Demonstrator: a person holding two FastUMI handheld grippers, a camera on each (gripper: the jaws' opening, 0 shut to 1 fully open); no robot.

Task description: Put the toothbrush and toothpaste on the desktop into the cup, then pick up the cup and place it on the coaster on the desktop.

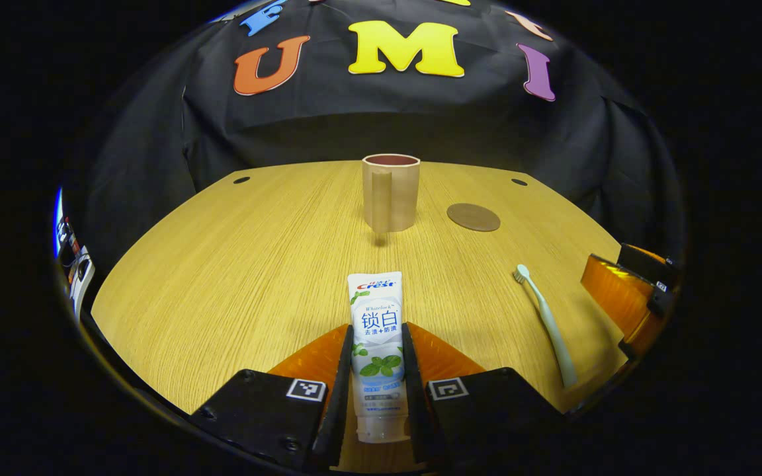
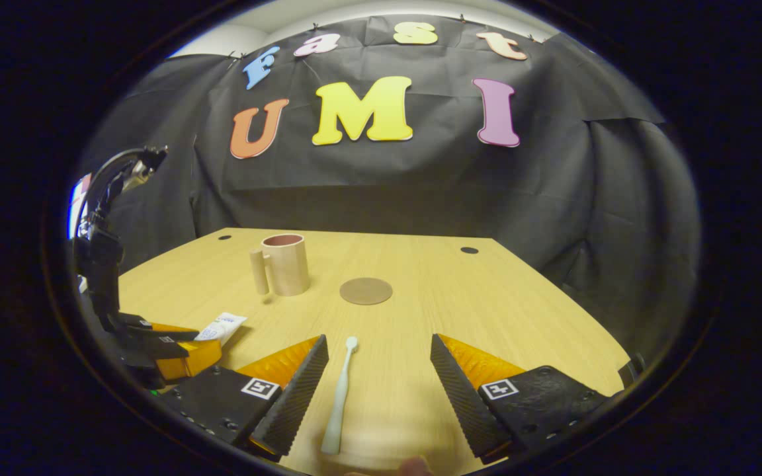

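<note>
Counter [image 1: 222,277] carrying all task things. Cup [image 1: 391,192] standing beside coaster [image 1: 473,217], not on it. Toothpaste [image 1: 378,344] lying flat, left claw [image 1: 377,360] closing narrow on it. Toothbrush [image 2: 340,396] lying between wide-spread right claw [image 2: 378,370]. Both loadings, cup move remaining.

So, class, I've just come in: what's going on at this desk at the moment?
A person is working with two hand-held claws over a wooden desk. The left claw has closed on the toothpaste tube, which lies flat. The right claw is open around the toothbrush, also lying flat and not yet gripped. The cup stands upright with nothing visible sticking out of it, and the round coaster beside it is bare. So nothing has gone into the cup yet.
</note>
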